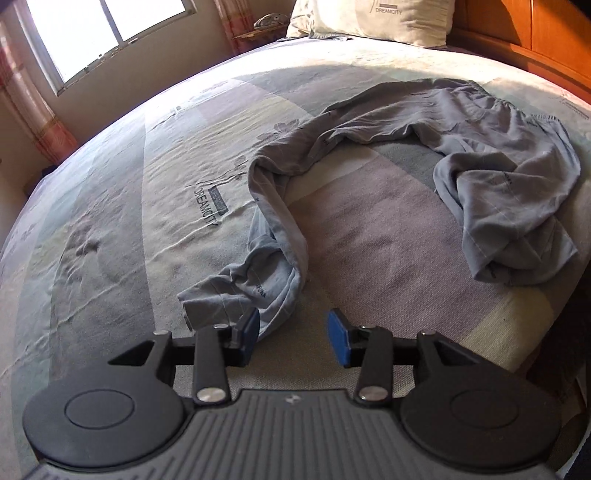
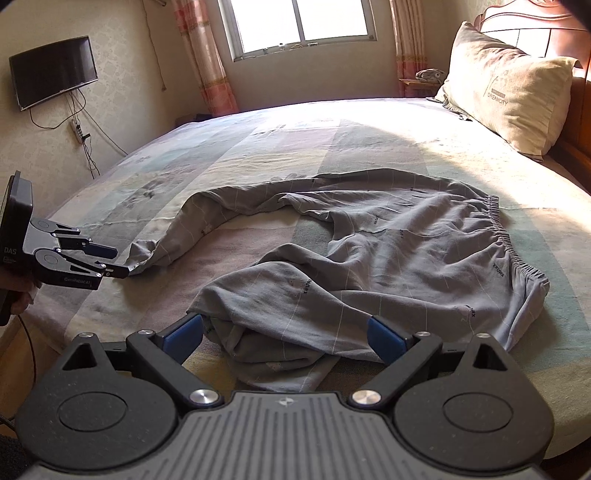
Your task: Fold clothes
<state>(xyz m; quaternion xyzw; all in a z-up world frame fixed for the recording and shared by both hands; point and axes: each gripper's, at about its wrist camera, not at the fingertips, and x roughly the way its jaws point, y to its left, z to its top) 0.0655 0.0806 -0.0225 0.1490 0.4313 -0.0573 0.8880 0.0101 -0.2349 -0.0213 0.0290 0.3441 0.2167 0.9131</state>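
From my left tongs [image 1: 295, 334], I look along the bed [image 1: 122, 229] with the blue pads spread apart and nothing between them; the left pad [image 1: 250, 329] sits right at the cuff of the nearer leg of the grey trousers [image 1: 417, 114], though I cannot tell if it touches the cloth. The trousers lie crumpled in an arch on the sheet: that leg runs from my tips up and round to the waistband near the far side, and the other leg drops back in a heap on the right. A pillow [image 1: 373, 18] leans at the headboard [image 1: 524, 33], and a window [image 1: 107, 33] shines at the upper left. From my right tongs [image 2: 286, 338], the pads stand wide apart, one on each side of the bunched end of the near leg, the cloth lying between them unclamped. The elastic waistband lies to the right, toward the pillow [image 2: 506, 96]. My left tongs [image 2: 118, 264] show at the left edge, fingers apart, tips at the far leg's cuff. A TV [image 2: 53, 72] hangs on the wall, and the window [image 2: 299, 24] is straight ahead.
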